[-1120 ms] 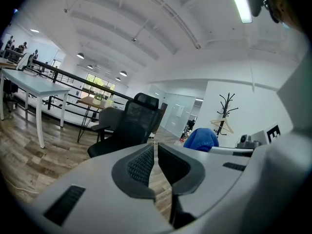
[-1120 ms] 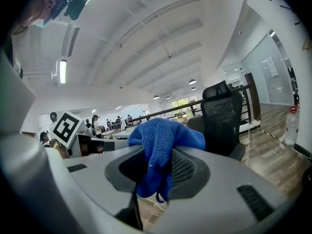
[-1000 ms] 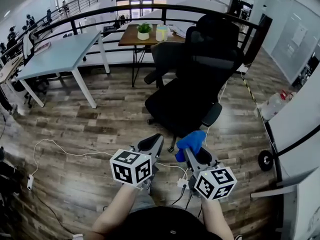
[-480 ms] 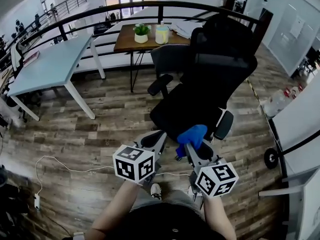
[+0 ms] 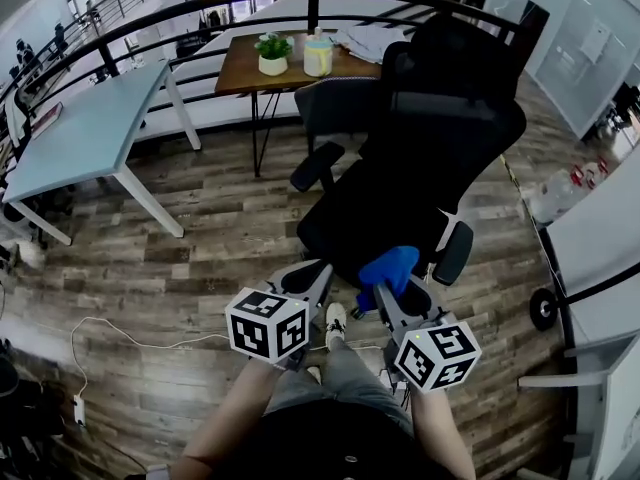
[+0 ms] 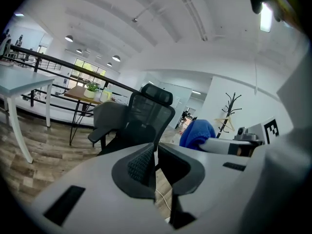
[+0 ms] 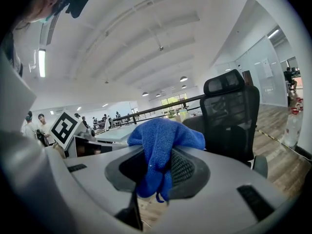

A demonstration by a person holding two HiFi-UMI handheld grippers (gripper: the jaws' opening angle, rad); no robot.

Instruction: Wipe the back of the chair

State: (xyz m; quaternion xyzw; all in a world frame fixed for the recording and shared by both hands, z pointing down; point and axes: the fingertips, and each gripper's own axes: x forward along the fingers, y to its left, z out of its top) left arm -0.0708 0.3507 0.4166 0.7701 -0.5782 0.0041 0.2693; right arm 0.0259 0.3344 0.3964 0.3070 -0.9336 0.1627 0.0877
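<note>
The right gripper (image 5: 380, 294) jaws clamp the cloth (image 5: 390, 268); the upright chair back (image 5: 440, 138) stands ahead, nearer it. The left gripper (image 5: 305, 280) jaws are closed and empty.

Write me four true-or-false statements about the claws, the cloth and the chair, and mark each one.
1. The right claw grips a blue cloth. True.
2. The left claw clamps the chair. False: it is shut on nothing, short of the chair.
3. The cloth is pressed on the chair's back. False: it is held in the air, short of the chair.
4. A potted plant stands on the wooden table. True.
</note>
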